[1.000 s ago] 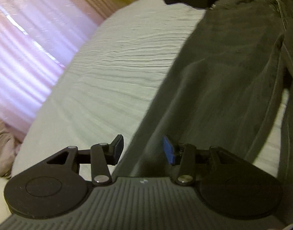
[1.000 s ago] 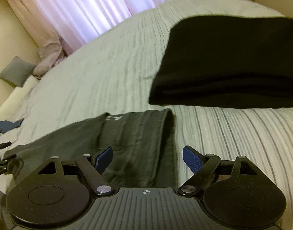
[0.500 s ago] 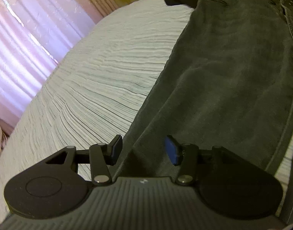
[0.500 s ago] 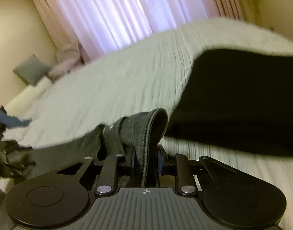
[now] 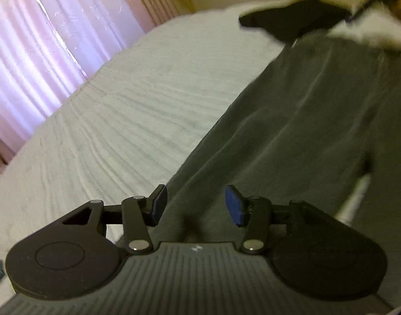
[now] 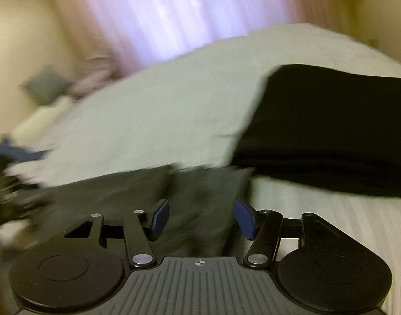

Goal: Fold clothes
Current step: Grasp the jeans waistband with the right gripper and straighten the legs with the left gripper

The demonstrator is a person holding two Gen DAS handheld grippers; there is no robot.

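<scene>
One pair of dark grey denim trousers (image 5: 292, 131) and one folded black garment (image 6: 331, 131) are seen on the pale ribbed bedspread (image 5: 134, 118). Broad open bedspread is left beside the trousers toward the pink curtains (image 5: 37, 52); the black garment lies just beyond their far end. The trousers' long axis is seen running diagonally away from the left gripper (image 5: 195, 206). The left gripper's jaws are held apart over the trouser fabric. The right gripper (image 6: 201, 219) is likewise spread, with blurred trouser cloth between its blue pads (image 6: 243, 219).
</scene>
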